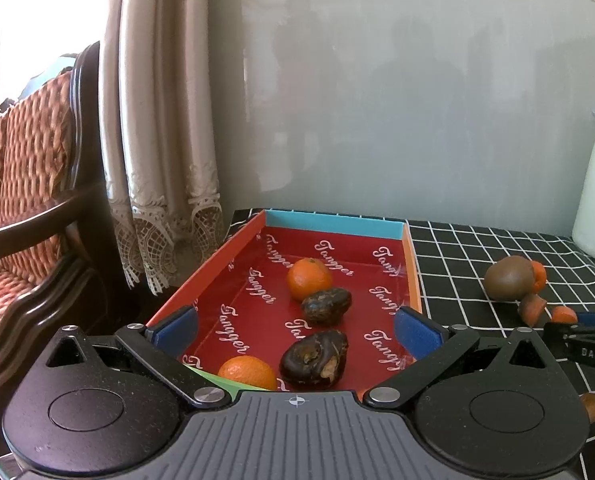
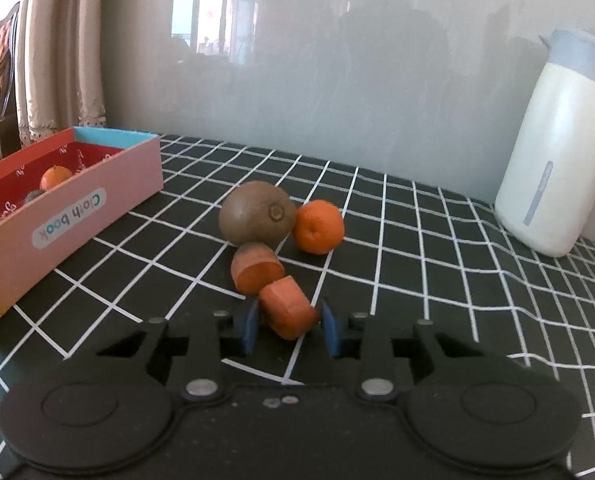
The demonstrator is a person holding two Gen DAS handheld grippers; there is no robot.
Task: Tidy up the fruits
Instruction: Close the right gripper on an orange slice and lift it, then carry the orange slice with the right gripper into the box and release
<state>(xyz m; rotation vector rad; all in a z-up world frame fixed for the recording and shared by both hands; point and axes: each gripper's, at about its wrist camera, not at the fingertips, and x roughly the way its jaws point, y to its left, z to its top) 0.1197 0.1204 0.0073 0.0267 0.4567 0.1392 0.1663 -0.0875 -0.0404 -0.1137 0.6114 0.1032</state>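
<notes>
My right gripper [image 2: 287,324] is shut on an orange cut chunk [image 2: 287,308] that rests on the checked cloth, its blue pads [image 2: 249,322] pressing both sides. Just beyond lie a second orange chunk [image 2: 257,268], a brown kiwi [image 2: 257,212] and a mandarin [image 2: 319,226], all touching. My left gripper [image 1: 297,330] hangs open over the near end of the red-lined box [image 1: 333,226], with nothing between its pads. In the box lie two mandarins [image 1: 308,278] [image 1: 247,372] and two dark wrinkled fruits [image 1: 326,305] [image 1: 313,360].
A white bottle with a grey lid [image 2: 557,160] stands at the back right against the wall. The box's pink side [image 2: 77,216] sits at the table's left. A curtain [image 1: 161,140] and a wooden chair [image 1: 37,200] are left of the table.
</notes>
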